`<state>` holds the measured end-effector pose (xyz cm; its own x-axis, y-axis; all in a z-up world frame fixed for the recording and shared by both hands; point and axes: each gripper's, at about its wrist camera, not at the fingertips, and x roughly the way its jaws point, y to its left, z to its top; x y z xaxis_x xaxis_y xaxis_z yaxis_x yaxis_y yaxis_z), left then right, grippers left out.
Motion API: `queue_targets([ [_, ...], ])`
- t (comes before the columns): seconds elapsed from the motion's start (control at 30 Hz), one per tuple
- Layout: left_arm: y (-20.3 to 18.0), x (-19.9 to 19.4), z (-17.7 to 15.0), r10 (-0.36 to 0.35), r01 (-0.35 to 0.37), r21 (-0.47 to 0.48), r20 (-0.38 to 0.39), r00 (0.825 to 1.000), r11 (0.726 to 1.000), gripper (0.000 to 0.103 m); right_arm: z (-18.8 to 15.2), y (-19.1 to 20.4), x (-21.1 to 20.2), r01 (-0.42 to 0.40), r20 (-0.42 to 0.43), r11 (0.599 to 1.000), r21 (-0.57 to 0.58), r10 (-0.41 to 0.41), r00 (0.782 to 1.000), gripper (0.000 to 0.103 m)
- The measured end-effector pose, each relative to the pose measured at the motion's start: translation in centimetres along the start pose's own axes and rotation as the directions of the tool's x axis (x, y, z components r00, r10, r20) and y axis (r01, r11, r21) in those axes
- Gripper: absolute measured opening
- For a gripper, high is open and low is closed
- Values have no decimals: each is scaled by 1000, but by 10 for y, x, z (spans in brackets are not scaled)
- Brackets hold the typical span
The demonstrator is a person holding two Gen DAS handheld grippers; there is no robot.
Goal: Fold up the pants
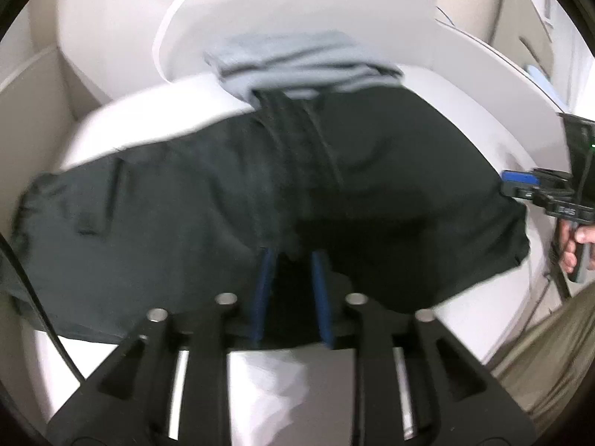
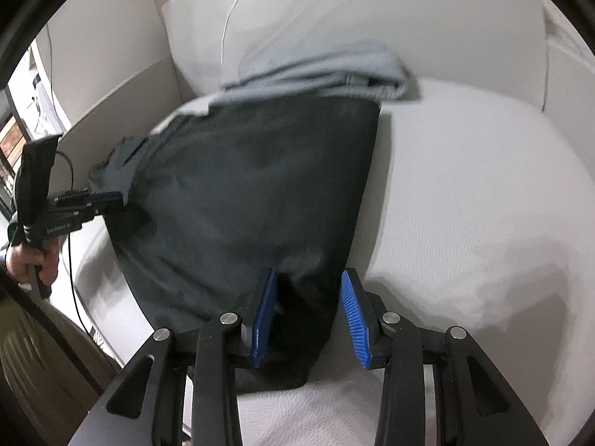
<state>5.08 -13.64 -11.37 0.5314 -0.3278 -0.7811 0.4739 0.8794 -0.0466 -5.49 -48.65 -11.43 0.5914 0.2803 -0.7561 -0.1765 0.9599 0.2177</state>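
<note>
Dark grey pants (image 1: 230, 200) (image 2: 253, 186) lie folded on a white cushion (image 2: 465, 193). My left gripper (image 1: 292, 256) reaches into their near edge; dark cloth fills the gap between its blue pads (image 1: 264, 290) and covers the fingertips. The pads stand apart and do not pinch the cloth. The right wrist view shows that gripper (image 2: 109, 200) at the pants' left edge. My right gripper (image 2: 309, 273) is open over the pants' near right corner, with the cloth edge short of its right pad (image 2: 355, 319). In the left wrist view it (image 1: 507, 186) sits at the pants' right edge.
A folded light grey garment (image 1: 297, 63) (image 2: 323, 67) lies just behind the pants, partly under them. White backrest cushions (image 1: 297, 3) rise behind. A person's hand (image 2: 33, 256) holds the left gripper's handle, with a cable hanging. Olive trouser cloth (image 1: 550, 353) is at the edge.
</note>
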Motion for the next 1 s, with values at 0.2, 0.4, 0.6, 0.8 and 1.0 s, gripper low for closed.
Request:
queue_targets([
  [0.2,37,-35,11,75,-64,-137,78,994,988,80,29,-1,-27,96,98,995,15,-97,990,63],
  [0.4,134,-81,-8,93,-45,-472,80,992,881,81,67,11,-49,163,206,986,31,-166,964,77],
  [0.6,222,-103,-49,142,-73,-752,27,989,655,82,95,28,-53,141,247,989,51,-150,957,77],
  [0.8,256,-88,-71,206,-166,-855,-71,976,492,82,89,38,-43,157,240,988,-6,-151,959,77],
  [1.0,266,-57,-67,255,-246,-868,-144,956,431,82,81,19,-42,133,233,990,44,-139,962,77],
])
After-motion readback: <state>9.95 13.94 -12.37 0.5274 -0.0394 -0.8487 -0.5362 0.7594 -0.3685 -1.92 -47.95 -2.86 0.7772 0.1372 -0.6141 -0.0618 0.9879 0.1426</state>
